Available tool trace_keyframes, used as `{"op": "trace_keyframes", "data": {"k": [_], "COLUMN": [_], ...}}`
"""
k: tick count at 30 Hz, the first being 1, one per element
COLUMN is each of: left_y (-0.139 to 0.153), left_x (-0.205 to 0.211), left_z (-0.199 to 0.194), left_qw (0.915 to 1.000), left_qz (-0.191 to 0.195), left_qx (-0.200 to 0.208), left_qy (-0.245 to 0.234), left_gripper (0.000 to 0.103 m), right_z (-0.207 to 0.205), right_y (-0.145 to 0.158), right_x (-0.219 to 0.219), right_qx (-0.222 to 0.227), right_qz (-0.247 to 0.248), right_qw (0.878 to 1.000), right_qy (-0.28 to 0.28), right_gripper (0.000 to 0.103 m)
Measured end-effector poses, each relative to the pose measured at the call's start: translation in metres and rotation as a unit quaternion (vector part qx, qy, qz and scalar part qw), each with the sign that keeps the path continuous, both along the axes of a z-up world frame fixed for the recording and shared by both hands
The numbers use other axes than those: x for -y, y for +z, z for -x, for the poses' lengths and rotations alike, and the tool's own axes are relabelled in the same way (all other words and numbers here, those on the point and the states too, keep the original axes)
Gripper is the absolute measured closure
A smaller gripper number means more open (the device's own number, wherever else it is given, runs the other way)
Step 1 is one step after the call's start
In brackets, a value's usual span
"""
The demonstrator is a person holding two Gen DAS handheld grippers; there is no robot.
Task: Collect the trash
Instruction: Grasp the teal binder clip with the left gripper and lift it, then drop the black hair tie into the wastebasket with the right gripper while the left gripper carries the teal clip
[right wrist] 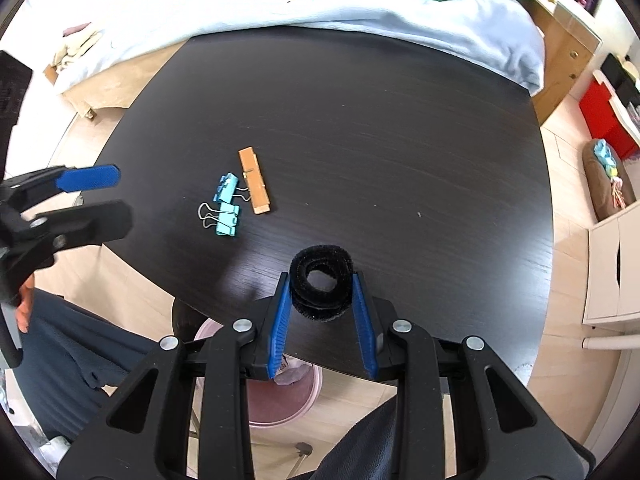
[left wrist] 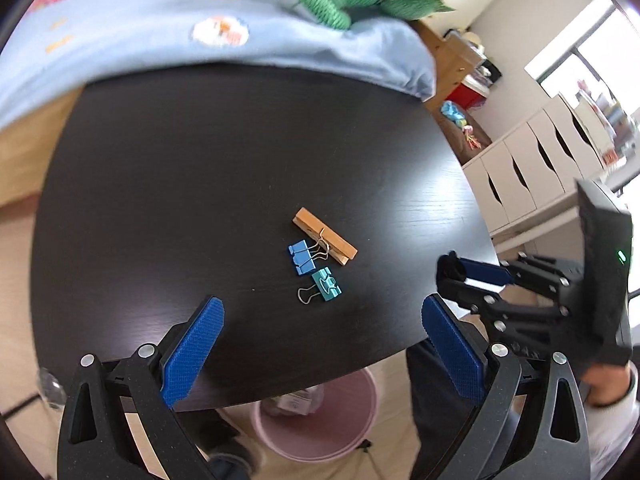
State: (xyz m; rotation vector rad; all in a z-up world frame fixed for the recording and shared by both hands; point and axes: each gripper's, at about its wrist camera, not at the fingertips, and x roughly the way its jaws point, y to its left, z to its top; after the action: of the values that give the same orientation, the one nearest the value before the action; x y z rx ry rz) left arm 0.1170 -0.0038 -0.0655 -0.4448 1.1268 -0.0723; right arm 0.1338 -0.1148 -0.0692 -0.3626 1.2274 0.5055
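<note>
Right hand-held gripper [right wrist: 323,308] clamped on black velcro roll [right wrist: 321,286] | left hand-held gripper [left wrist: 320,356] apart, empty | clothespin [left wrist: 325,241], binder clips [left wrist: 302,257] remain on worktop [left wrist: 200,160] | pink bin [left wrist: 316,432] below holds some trash

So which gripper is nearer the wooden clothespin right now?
Left, narrowly. The left gripper hangs open just short of the wooden clothespin; the right gripper, off to its right, holds a black roll.

Nothing I can see in either of my wrist views carries readable text, a label, a brand, a number or a sign, and the small round print on the blue bedcover [left wrist: 219,32] is too blurred to make out.
</note>
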Motion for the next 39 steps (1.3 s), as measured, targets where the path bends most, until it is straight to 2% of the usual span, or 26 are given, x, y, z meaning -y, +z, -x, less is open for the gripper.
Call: {"op": "trace_keyframes", "data": {"k": [8,11,13,15,17,21,26,28,30,31,39], "left_y": [-0.034,-0.041,-0.044,-0.047,-0.048,-0.05,-0.054,-0.054,-0.055,-0.055,-0.049], "left_x": [-0.004,-0.004,-0.004,-0.004,-0.004,-0.004,-0.005,-0.006,-0.006,-0.005,0.002], "left_z": [-0.014,-0.016,-0.016,-0.017,-0.018,-0.02,-0.023,-0.024,-0.025,-0.026,-0.027], "left_qw": [0.9963,0.9947,0.9939,0.9929,0.9927,0.9923,0.9922,0.9924,0.9928,0.9929,0.9956], "left_qz": [0.066,0.082,0.089,0.099,0.1,0.105,0.106,0.105,0.102,0.101,0.086], "left_qx": [-0.043,-0.052,-0.055,-0.056,-0.058,-0.059,-0.057,-0.055,-0.056,-0.056,-0.037], "left_qy": [0.032,0.034,0.035,0.035,0.034,0.031,0.033,0.031,0.029,0.027,0.0], "left_gripper": [0.01,0.028,0.034,0.047,0.057,0.07,0.075,0.082,0.096,0.099,0.102], "right_z": [0.0,0.0,-0.001,-0.001,-0.001,-0.001,0.0,-0.001,0.0,-0.001,0.0], "right_y": [-0.003,-0.005,-0.006,-0.008,-0.009,-0.01,-0.012,-0.012,-0.013,-0.013,-0.011], "right_x": [0.004,0.006,0.007,0.007,0.007,0.007,0.006,0.005,0.005,0.005,0.003], "right_qx": [-0.003,-0.004,-0.005,-0.006,-0.007,-0.008,-0.008,-0.009,-0.009,-0.009,-0.005], "right_qz": [0.002,0.002,0.003,0.002,0.003,0.002,0.001,0.0,0.0,0.0,-0.006], "right_qw": [1.0,1.0,1.0,1.0,1.0,1.0,1.0,1.0,1.0,1.0,1.0], "right_qy": [-0.004,-0.006,-0.006,-0.007,-0.007,-0.008,-0.007,-0.007,-0.007,-0.007,-0.01], "right_gripper": [0.073,0.073,0.073,0.073,0.073,0.073,0.073,0.073,0.073,0.073,0.073]}}
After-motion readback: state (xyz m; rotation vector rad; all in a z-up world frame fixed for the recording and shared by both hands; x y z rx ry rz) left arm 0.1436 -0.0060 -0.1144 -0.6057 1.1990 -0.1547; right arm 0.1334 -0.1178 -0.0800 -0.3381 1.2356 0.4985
